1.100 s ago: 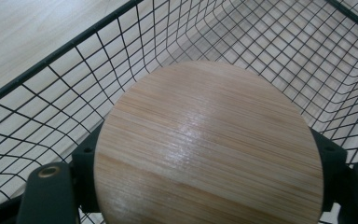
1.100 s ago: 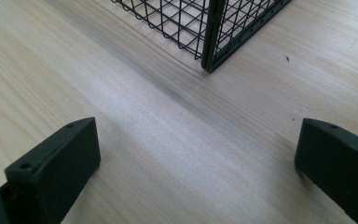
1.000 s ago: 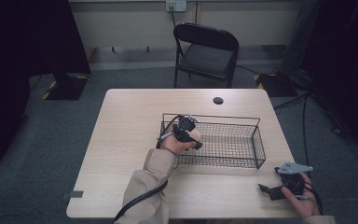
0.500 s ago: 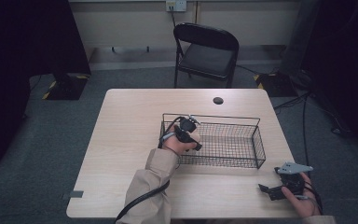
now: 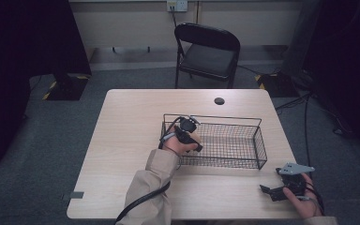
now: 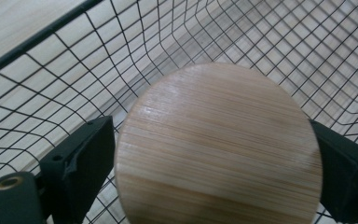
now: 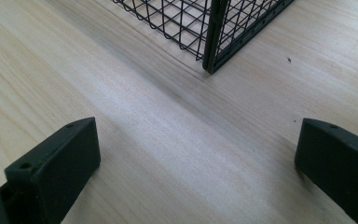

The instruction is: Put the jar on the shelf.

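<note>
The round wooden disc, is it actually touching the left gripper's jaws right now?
Touching. In the left gripper view the wooden disc sits between the left gripper's two black jaws, both pressed against its edges, above the wire basket.

The tabletop (image 7: 177, 154) is pale wood-look board with fine straight grain and a smooth, faintly satin face, while the basket (image 5: 243, 140) on it is thin black wire mesh on a thicker black rod frame, matt. The round disc (image 6: 219, 149) clamped between the left tongs (image 6: 214, 163) looks like bamboo or light wood, finely striped, smooth with a soft sheen near its upper edge. Both tongs, left and right (image 7: 196, 168), have jaws of matt black plastic, and the sleeve (image 5: 150, 187) is tan cloth.
</note>
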Motion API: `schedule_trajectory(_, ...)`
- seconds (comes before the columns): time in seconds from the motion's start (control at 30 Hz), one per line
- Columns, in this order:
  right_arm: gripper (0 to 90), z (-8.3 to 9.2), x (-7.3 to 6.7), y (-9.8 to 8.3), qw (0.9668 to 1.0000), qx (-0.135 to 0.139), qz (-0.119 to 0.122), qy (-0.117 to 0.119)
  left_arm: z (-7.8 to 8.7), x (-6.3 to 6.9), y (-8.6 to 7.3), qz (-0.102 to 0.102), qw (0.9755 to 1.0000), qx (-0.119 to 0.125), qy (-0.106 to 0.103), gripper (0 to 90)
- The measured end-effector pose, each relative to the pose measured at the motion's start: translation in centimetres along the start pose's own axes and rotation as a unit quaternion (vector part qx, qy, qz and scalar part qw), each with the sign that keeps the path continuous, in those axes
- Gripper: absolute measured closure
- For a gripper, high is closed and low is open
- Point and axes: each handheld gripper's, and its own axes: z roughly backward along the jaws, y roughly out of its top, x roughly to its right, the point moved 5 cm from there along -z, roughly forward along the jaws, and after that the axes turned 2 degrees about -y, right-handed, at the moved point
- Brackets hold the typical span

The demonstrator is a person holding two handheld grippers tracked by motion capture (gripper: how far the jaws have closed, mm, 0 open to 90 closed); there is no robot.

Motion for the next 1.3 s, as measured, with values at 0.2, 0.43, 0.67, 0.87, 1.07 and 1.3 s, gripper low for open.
schedule_trajectory(0.2,0.0,0.0,0.0,0.0,1.0,0.0,0.001,0.0,1.6,-0.2,-0.1,0.002,0.9996,0.028,-0.009,3.5)
schedule_trajectory(0.43,0.0,0.0,0.0,0.0,1.0,0.0,0.001,0.0,3.4,0.0,-0.4,-0.007,0.9982,0.057,-0.015,3.4)
schedule_trajectory(0.67,0.0,0.0,0.0,0.0,1.0,0.0,0.001,0.0,5.0,0.4,-1.1,-0.026,0.997,0.07,-0.021,3.4)
schedule_trajectory(0.87,0.0,0.0,0.0,0.0,1.0,0.0,0.001,0.0,5.8,0.6,-1.8,-0.032,0.9964,0.074,-0.025,3.5)
schedule_trajectory(1.07,0.0,0.0,0.0,0.0,1.0,0.0,0.001,0.0,6.5,0.3,-2.8,-0.034,0.9961,0.078,-0.023,3.6)
schedule_trajectory(1.3,0.0,0.0,0.0,0.0,1.0,0.0,0.001,0.0,7.2,-0.2,-4.0,-0.029,0.9961,0.081,-0.023,3.6)
